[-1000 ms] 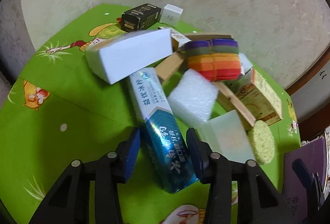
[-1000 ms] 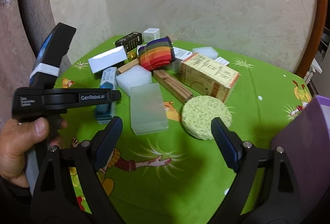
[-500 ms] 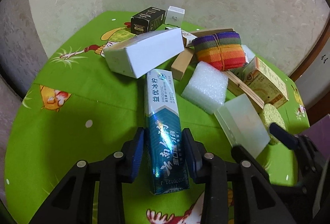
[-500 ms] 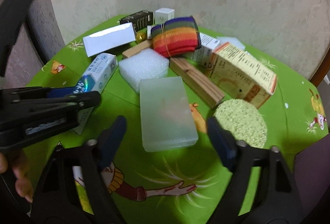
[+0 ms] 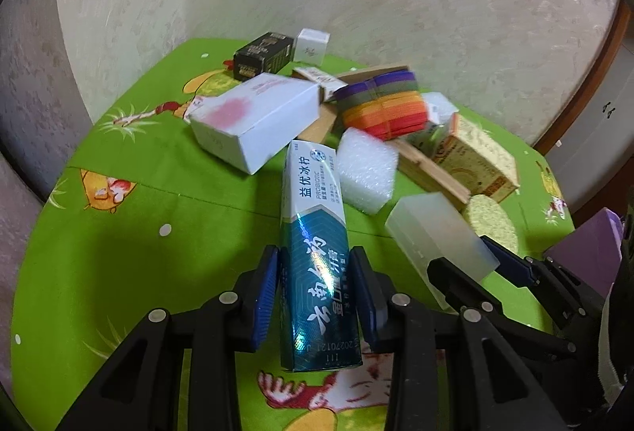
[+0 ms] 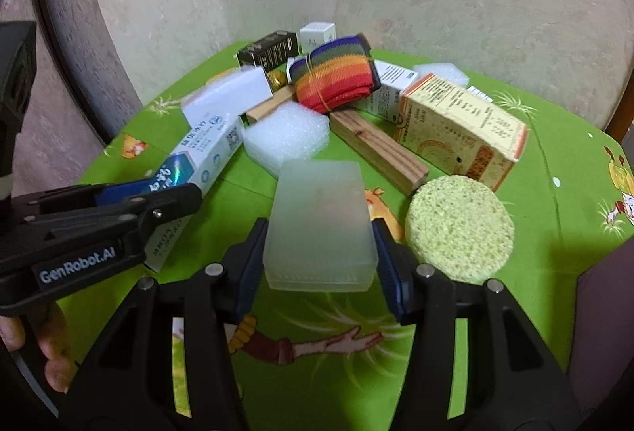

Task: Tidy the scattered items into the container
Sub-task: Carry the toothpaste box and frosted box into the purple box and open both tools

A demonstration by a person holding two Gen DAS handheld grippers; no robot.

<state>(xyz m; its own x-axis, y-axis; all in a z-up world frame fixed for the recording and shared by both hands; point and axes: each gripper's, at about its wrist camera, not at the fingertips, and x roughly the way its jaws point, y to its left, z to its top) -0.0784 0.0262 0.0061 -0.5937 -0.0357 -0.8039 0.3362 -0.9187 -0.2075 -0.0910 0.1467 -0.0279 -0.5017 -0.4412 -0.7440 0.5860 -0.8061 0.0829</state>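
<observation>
My left gripper (image 5: 315, 272) is shut on a blue-and-white toothpaste box (image 5: 313, 252), which also shows in the right wrist view (image 6: 198, 161). My right gripper (image 6: 319, 236) is shut on a frosted translucent plastic box (image 6: 319, 221), seen too in the left wrist view (image 5: 436, 232). Both items sit low over the green cartoon tablecloth (image 5: 138, 232). A purple container (image 5: 590, 256) shows at the right edge of the left wrist view.
Behind lie a white foam block (image 6: 289, 133), a rainbow striped cloth roll (image 6: 337, 78), a wooden block (image 6: 380, 149), a yellow carton (image 6: 459, 129), a round green sponge (image 6: 459, 228), a white box (image 5: 253, 117), a black box (image 5: 261, 54) and a small white cube (image 5: 311, 44).
My left jaws closed onto the toothpaste box. My right gripper moved forward over the translucent box and its jaws closed on it.
</observation>
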